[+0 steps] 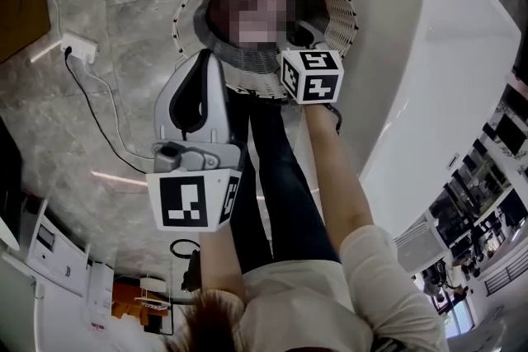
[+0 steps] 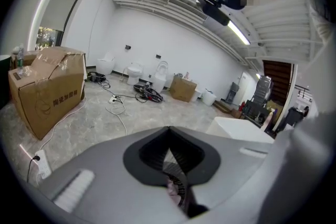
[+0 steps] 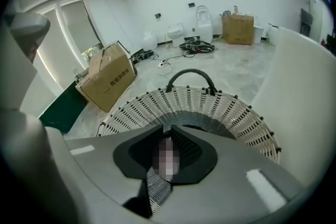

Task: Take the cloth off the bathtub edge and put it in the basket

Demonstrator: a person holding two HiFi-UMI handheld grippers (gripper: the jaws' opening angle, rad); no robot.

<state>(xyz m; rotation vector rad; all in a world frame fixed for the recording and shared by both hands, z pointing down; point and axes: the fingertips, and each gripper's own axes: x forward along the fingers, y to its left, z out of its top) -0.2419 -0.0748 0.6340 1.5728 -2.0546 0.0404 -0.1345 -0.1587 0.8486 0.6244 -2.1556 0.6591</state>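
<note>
The white wicker basket stands on the marble floor just left of the white bathtub, whose long axis runs from near to far along the right side. Its opening faces up. In the right gripper view its black handle arches upright over the far rim.

The right gripper reaches over the basket's near rim with its marker cube above the weave. From its own camera the right gripper has its jaws drawn close together, one ribbed pad showing. A blurred patch lies over the gap, so whether anything is pinched there cannot be told.

The cloth cannot be made out. The inside of the basket is blurred over in the head view, so neither where the cloth lies nor which way its long axis runs can be told.

The left gripper hangs just left of the basket, above the floor. Its own camera shows the left gripper clenched, the ribbed pads meeting. It looks out towards a cardboard box at far left.
</note>
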